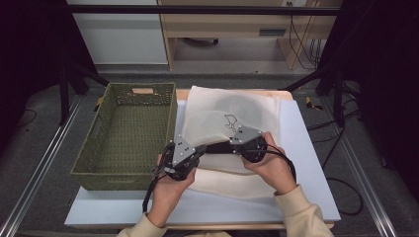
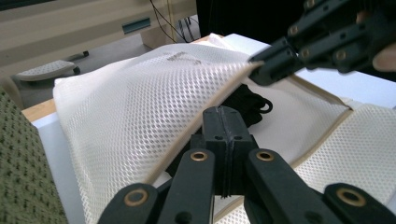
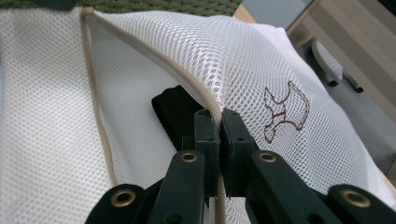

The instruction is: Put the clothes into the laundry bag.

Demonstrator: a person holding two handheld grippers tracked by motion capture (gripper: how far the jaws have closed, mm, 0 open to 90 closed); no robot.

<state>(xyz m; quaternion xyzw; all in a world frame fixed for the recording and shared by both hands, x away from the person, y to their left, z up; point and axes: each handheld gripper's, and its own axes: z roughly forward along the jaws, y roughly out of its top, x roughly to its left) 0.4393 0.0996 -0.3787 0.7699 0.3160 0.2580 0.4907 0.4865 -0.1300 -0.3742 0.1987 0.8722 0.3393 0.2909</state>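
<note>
Pinching with both grippers, I hold the upper edge of the white mesh bag (image 1: 232, 118) lifted off its lower layer. My left gripper (image 2: 227, 122) has its jaws pressed flat together on the tan zip edge (image 2: 196, 122), which runs up and away to the right gripper (image 2: 268, 70), seen across from it and clamped on the same edge further along. In the right gripper view, the right gripper (image 3: 219, 122) shows its jaws shut tight on that tan edge (image 3: 205, 93), the mesh rising from the pads and draping off to the right.

From above, my left hand (image 1: 170, 185) comes in from the bottom, wrist slightly bent, with the left gripper (image 1: 200, 150) angled up and to the right. My right hand (image 1: 272, 165) comes in from the bottom right and turns its gripper (image 1: 228, 146) inward to the left, so the two tips face each other, near one another over the near half of the bag.

Between the lifted top layer and the layer still lying flat, a dark garment (image 3: 175, 109) sits inside the bag's mouth, just beyond the pads. A small brown outline figure (image 3: 285, 109) is stitched on the top layer.

The bag lies on a white board (image 1: 311, 163) on the table. A green woven basket (image 1: 126, 131) stands just beside the bag, to the left.
</note>
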